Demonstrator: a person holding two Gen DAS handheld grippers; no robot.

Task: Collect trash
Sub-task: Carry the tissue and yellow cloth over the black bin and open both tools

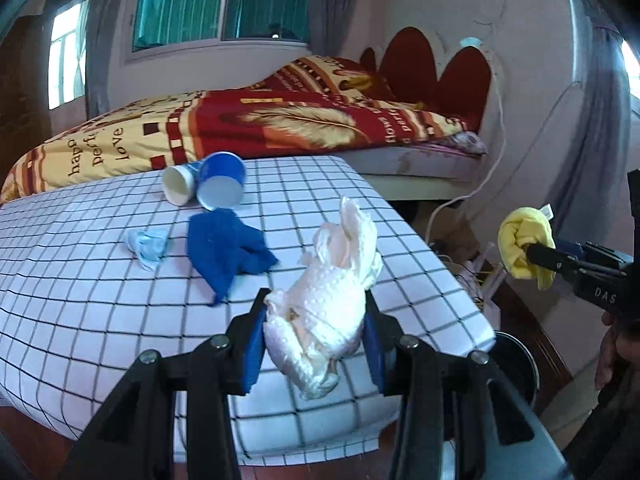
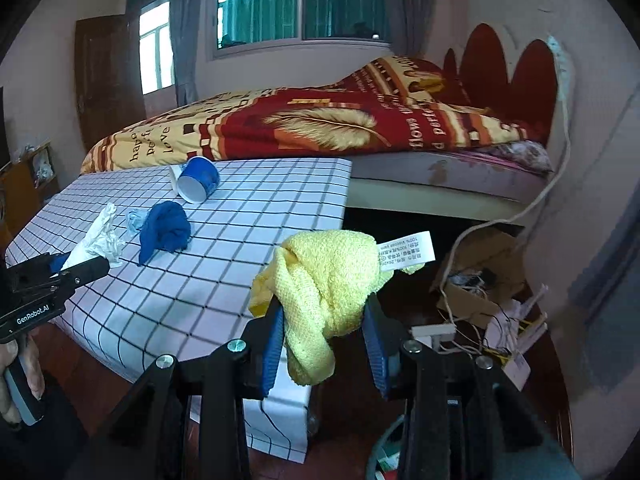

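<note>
My left gripper (image 1: 316, 320) is shut on a crumpled white paper towel (image 1: 328, 300) and holds it above the near right part of the checked table (image 1: 100, 320). My right gripper (image 2: 324, 320) is shut on a yellow cloth (image 2: 324, 280) with a white label, past the table's right edge. It also shows in the left wrist view (image 1: 524, 248). On the table lie a blue cloth (image 1: 228, 252), a small light-blue wad (image 1: 148, 244) and two tipped paper cups (image 1: 204, 184). The left gripper shows in the right wrist view (image 2: 96, 256).
A bed with a red and yellow quilt (image 2: 320, 124) stands behind the table. A cardboard box with wires (image 2: 476, 280) and a white cable sit on the floor at the right. A bin rim (image 2: 384, 452) shows below the right gripper.
</note>
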